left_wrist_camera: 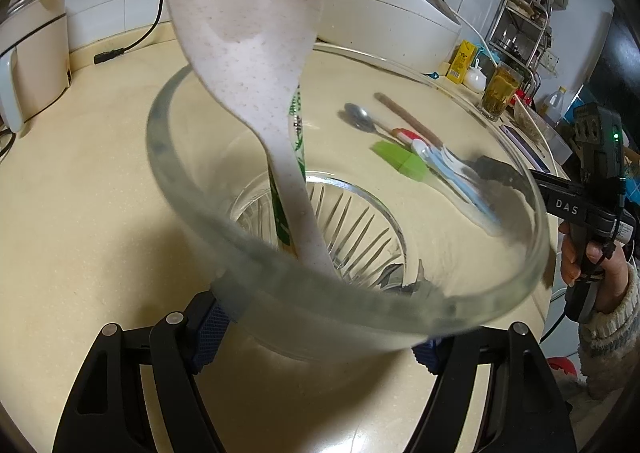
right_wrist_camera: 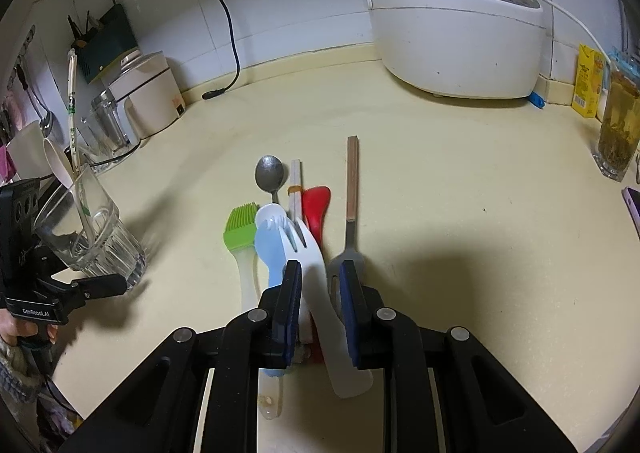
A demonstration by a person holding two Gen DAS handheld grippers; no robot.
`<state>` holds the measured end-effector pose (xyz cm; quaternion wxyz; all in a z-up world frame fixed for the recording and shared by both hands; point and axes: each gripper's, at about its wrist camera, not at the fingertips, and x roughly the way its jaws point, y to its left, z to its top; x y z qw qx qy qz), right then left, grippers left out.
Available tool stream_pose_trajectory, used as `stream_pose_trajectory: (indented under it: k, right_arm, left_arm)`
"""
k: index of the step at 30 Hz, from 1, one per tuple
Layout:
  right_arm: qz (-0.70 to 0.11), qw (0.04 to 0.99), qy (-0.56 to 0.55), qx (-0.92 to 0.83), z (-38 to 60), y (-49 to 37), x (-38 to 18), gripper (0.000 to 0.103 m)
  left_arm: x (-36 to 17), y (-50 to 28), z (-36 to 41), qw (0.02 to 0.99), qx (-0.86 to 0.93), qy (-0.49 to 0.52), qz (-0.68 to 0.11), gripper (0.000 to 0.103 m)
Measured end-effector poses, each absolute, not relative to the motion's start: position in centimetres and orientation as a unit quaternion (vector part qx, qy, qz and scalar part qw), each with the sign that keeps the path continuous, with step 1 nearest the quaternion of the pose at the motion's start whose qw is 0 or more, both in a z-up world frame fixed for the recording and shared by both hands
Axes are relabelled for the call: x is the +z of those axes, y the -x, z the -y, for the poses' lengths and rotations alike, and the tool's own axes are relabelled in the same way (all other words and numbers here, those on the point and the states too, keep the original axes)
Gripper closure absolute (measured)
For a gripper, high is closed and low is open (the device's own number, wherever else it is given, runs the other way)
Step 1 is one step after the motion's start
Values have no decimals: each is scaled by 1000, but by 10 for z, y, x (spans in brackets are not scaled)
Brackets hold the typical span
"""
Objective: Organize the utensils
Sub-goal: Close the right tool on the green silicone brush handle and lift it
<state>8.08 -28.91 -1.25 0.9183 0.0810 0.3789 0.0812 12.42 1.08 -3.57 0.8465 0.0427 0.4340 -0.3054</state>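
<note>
My left gripper (left_wrist_camera: pixel 320 345) is shut on a clear ribbed glass (left_wrist_camera: pixel 172 173), its blue pads (left_wrist_camera: pixel 208 329) pressed against both sides. In the glass stand a white speckled spoon (left_wrist_camera: pixel 248 53) and a green-printed stick (left_wrist_camera: pixel 298 133). The same glass (right_wrist_camera: pixel 100 237) shows tilted at the left of the right wrist view. On the cream counter lies a row of utensils: green silicone brush (right_wrist_camera: pixel 240 229), blue spoon (right_wrist_camera: pixel 270 249), metal spoon (right_wrist_camera: pixel 270 173), red spatula (right_wrist_camera: pixel 316 205), wooden-handled fork (right_wrist_camera: pixel 353 181). My right gripper (right_wrist_camera: pixel 322 293) is shut on a white plastic fork (right_wrist_camera: pixel 308 245) in that row.
A white rice cooker (right_wrist_camera: pixel 456 33) stands at the back right, with a yellow carton (right_wrist_camera: pixel 586 81) and a glass of tea (right_wrist_camera: pixel 616 133) beside it. A beige appliance (right_wrist_camera: pixel 148 93), another glass (right_wrist_camera: pixel 106 125) and a black cable plug (right_wrist_camera: pixel 214 93) sit at the back left.
</note>
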Motion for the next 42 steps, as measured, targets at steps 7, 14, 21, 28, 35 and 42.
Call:
stream_pose_trajectory:
  k: [7, 14, 21, 28, 35, 42]
  right_arm:
    - [-374, 914, -56, 149, 253, -78, -7, 82]
    - [-391, 904, -19, 170, 228, -81, -15, 82]
    - [-402, 902, 2, 155, 225, -93, -19, 82]
    - [-410, 900, 22, 146, 224, -111, -22, 82]
    - [-429, 889, 37, 157, 219, -133, -25, 81]
    - [-432, 886, 60, 159, 210, -144, -28, 78]
  left_arm:
    - [-36, -124, -11, 847, -305, -43, -434, 24]
    - [-36, -124, -11, 847, -305, -43, -434, 24]
    - [-36, -124, -11, 847, -305, -43, -434, 24]
    - [-36, -124, -12, 847, -305, -44, -434, 24]
    - [-36, -124, -12, 847, -305, -44, -434, 24]
    - [-35, -124, -12, 847, -304, -46, -434, 24]
